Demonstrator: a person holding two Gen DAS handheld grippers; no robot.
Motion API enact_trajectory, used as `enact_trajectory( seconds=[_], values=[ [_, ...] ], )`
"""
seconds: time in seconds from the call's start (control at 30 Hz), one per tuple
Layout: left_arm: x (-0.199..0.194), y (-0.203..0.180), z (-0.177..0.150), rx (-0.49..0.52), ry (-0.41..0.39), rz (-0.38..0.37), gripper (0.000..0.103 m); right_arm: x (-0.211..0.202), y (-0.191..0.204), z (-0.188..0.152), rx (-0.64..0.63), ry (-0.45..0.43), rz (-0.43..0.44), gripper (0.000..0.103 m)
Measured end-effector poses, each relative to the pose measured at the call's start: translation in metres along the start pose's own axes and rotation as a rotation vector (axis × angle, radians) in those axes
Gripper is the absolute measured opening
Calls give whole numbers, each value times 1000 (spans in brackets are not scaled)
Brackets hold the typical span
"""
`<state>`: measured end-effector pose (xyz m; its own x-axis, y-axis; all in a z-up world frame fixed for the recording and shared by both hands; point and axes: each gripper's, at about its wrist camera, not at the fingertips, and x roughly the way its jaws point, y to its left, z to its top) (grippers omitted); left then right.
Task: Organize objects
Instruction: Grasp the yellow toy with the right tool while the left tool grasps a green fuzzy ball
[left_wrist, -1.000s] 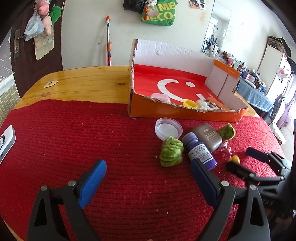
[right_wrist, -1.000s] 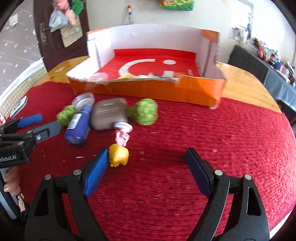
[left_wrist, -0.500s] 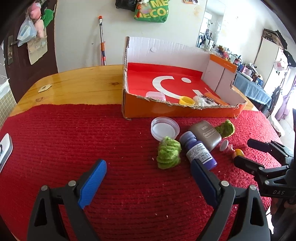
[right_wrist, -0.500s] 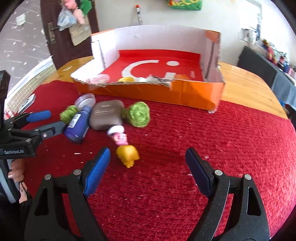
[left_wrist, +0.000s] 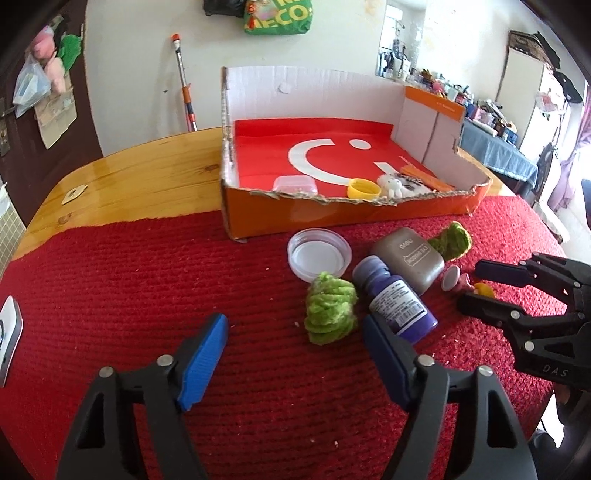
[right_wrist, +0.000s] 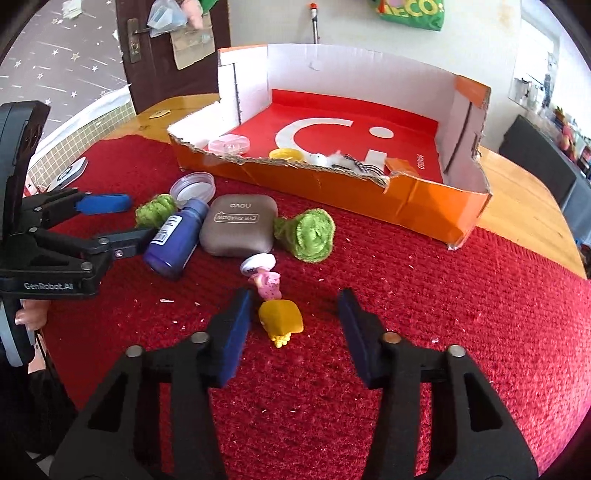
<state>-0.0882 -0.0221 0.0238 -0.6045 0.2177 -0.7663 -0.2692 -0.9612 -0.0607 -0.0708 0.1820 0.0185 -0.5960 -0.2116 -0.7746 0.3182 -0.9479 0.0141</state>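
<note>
The right gripper (right_wrist: 295, 325) has its jaws closing around a yellow toy (right_wrist: 280, 319) near the orange box (right_wrist: 424, 206), not yet pinching. The left gripper (left_wrist: 295, 350), empty, narrows too. The small toy may squirt sideways

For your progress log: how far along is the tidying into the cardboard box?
Done: a yellow cap and white toy lie in the box. In hand: right gripper closing around the yellow toy, not gripping. Left: purple bottle, brown case, clear lid.

red knitted cloth (right_wrist: 443, 314), orange box (right_wrist: 424, 199), purple bottle (right_wrist: 173, 236), yellow toy (right_wrist: 280, 319), green yarn (left_wrist: 328, 308).
</note>
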Motion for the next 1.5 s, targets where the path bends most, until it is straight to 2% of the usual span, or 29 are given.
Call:
enact_trajectory(
  seconds=[0.2, 0.3, 0.37, 0.47, 0.5, 0.53, 1.03, 1.5],
  values=[
    [3, -2, 2, 5, 1, 5, 71, 3, 3, 2, -20, -3, 19, 33],
    [2, -2, 2, 3, -4, -4, 61, 4, 6, 2, -27, -5, 30, 31],
    [1, -2, 2, 4, -6, -12, 57, 4, 8, 2, -30, -9, 37, 26],
    [0, -4, 1, 14, -12, -38, 43, 4, 7, 2, -23, -15, 57, 21],
    [-1, -4, 1, 16, -15, -54, 32, 4, 7, 1, -21, -18, 65, 21],
    [-2, -5, 1, 18, -15, -76, 26, 4, 7, 0, -19, -23, 70, 21],
    [-33, -8, 1, 28, -92, -89, 26, -18, -2, 2, 25, -70, 81, 21],
    [-40, -16, -3, 42, -97, -94, 26, -24, -1, -1, 33, -80, 87, 21]
  ],
)
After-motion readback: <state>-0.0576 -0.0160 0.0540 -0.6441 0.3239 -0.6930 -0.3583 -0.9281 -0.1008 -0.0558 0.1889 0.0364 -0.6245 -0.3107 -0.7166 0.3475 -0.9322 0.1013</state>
